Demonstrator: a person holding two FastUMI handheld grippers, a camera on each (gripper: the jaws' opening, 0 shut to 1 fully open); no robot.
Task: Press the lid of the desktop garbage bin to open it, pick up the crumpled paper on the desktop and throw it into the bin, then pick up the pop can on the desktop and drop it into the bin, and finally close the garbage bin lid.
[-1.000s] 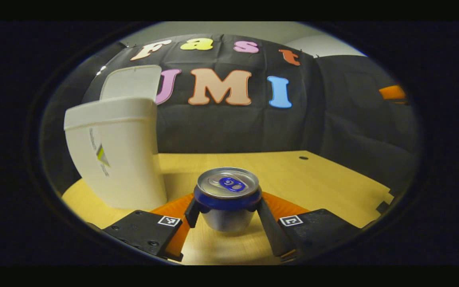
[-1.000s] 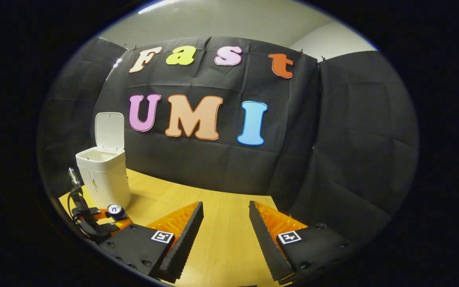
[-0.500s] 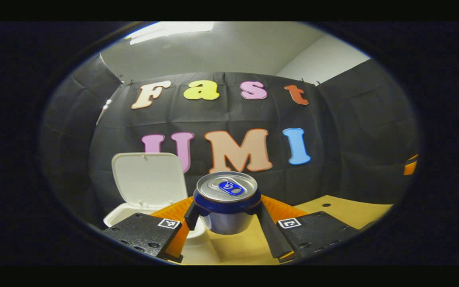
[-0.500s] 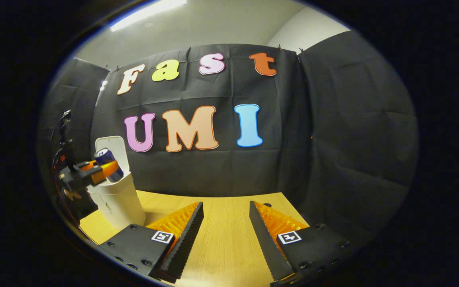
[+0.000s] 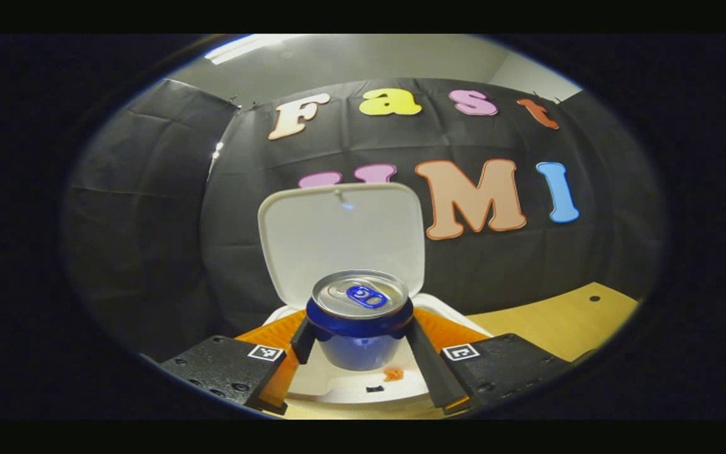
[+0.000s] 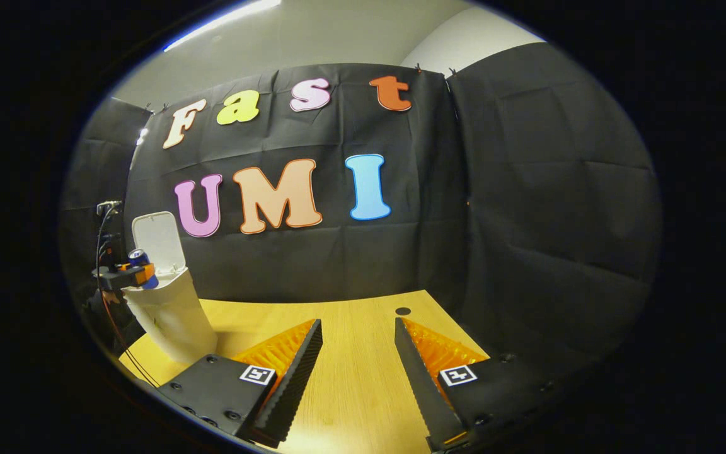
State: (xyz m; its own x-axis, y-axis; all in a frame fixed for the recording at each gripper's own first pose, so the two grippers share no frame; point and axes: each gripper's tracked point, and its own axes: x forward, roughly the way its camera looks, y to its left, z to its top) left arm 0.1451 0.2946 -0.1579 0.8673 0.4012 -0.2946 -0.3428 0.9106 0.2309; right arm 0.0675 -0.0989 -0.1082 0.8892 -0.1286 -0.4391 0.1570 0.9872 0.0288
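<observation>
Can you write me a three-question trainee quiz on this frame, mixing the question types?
1. True or false: the left gripper is shut on the pop can.
2. Where is the can in relation to the garbage bin? A) standing on the table beside it; B) held above its open mouth; C) lying on the closed lid.
3. Fill in: the bin's lid stands ____, and the right gripper holds ____.

Key
1. True: both fingers press on the can's sides.
2. B: the right gripper view shows the can at the bin's rim, off the table.
3. open (raised upright); nothing, its fingers apart over the table.
</observation>
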